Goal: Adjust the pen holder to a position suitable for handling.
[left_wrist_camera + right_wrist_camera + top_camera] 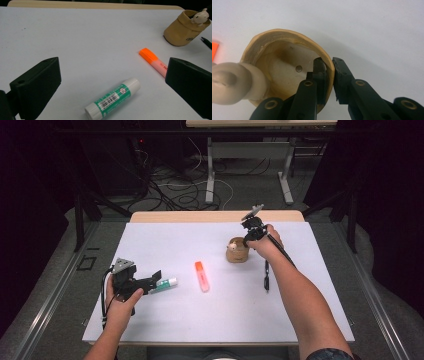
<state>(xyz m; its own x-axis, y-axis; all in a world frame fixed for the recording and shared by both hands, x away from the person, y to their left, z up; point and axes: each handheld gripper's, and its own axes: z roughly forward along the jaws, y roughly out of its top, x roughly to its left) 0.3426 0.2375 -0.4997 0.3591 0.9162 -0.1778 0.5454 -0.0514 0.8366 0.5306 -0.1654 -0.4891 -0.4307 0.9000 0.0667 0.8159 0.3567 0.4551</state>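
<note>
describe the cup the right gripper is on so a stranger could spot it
On the white table, look toward the far right, where the right hand-held gripper pinches a rim. That is the cup: short, tan, open-topped, with a small pale figurine on its edge, unlike the flat pens nearby.

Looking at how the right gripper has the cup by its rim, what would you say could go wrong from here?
1. The right gripper pinches only the thin wall of the tan cup, one finger inside and one outside; lifted, the cup may tilt or slip free.
2. The small figure on the rim sits opposite the grip, so its weight could tip the cup.
3. The left gripper stands open around the glue stick; closing carelessly might roll it toward the orange highlighter.
</note>
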